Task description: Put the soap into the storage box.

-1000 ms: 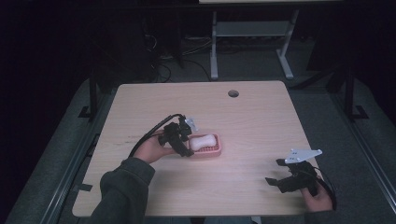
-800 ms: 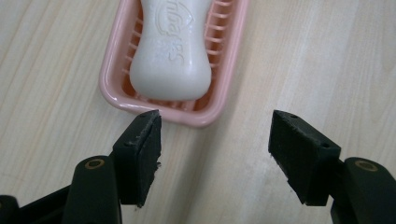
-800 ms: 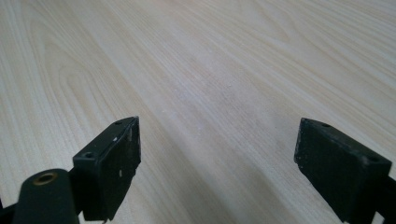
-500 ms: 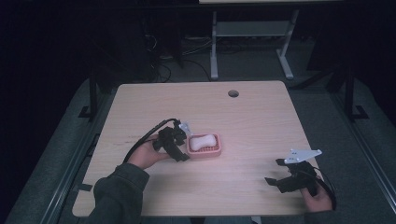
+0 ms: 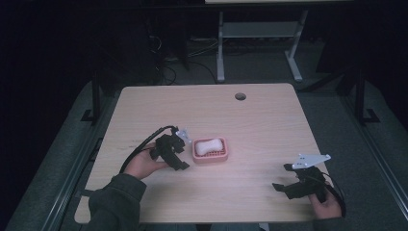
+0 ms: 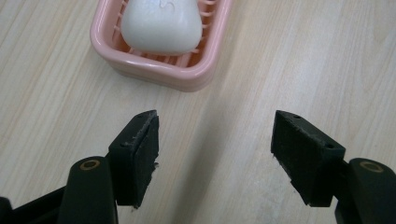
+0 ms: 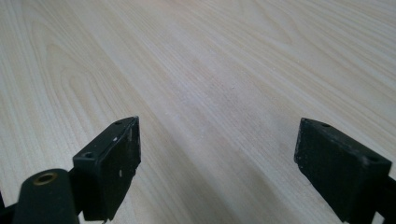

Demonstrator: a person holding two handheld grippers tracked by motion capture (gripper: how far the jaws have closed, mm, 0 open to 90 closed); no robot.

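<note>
My left gripper [image 5: 179, 149] sat just left of pink soap dish [image 5: 210, 150], jaws just been opening, nothing between them. White soap [image 5: 208, 145] lay in dish, mid-counter [image 5: 202, 106]. My right gripper [image 5: 288, 179] idled gaping, empty, near counter's right edge.

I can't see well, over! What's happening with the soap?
Left gripper open, just widened, nothing between. Right gripper open, idle. Soap in pink dish. Nothing in the way.

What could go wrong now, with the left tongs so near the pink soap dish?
1. The left tongs, open with nothing between the jaws, have just been opening beside the pink soap dish; a nudge could push it across the table.
2. The white soap lies loose and might slip out.
</note>
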